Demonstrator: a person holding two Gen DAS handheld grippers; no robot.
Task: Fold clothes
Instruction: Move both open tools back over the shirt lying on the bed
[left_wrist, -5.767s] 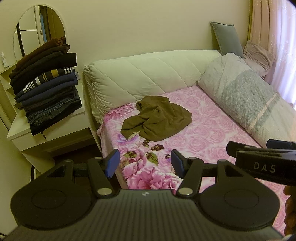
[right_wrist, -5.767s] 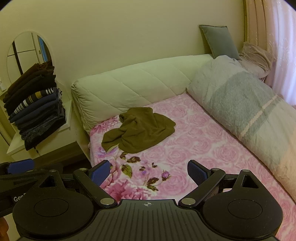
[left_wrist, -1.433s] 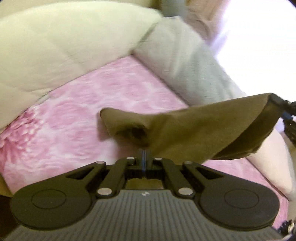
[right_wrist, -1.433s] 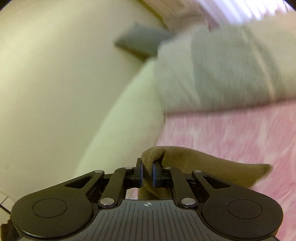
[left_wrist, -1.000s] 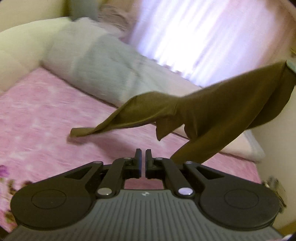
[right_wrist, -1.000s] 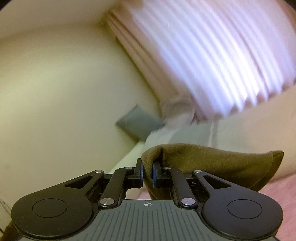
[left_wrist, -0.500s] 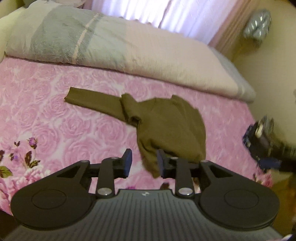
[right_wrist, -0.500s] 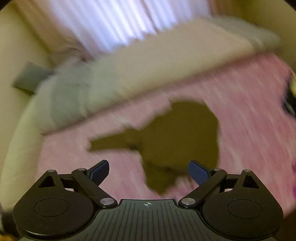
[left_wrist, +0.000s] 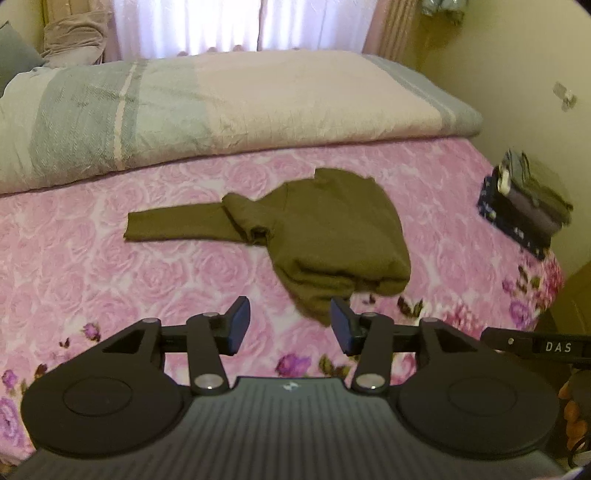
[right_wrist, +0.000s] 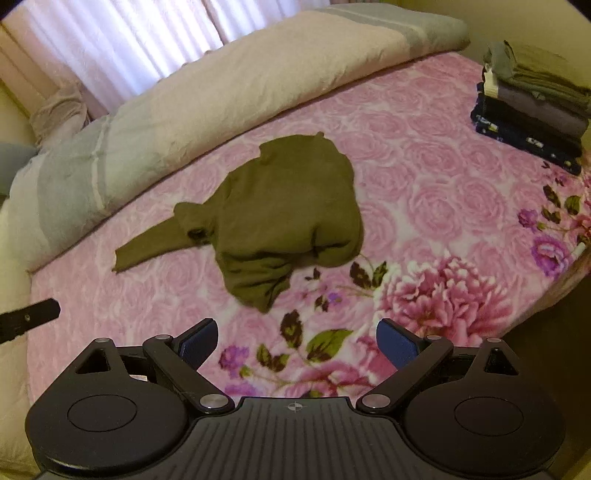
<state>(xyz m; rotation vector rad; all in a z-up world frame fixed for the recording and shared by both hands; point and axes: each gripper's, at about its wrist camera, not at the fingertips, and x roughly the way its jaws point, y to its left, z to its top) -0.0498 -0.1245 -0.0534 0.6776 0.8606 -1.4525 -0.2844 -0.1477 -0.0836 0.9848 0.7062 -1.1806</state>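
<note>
Sweater (left_wrist: 325, 229) just beyond both open tongs

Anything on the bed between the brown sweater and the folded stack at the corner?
Nothing: only bare pink floral bedspread between the brown sweater and the folded stack, clearest in the right wrist view.

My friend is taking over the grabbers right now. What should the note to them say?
Left gripper: jaws have just been opening, nothing between them.
Right gripper: wide open, holding nothing.
The olive sweater lies rumpled on the pink flowered bedspread, one sleeve stretched out flat toward the rolled duvet, the near edge bunched up.
A stack of folded clothes sits at the bed's far corner.
Done: sweater laid on the bed.
Left: smooth it flat, fold it, probably add it to the stack.
</note>
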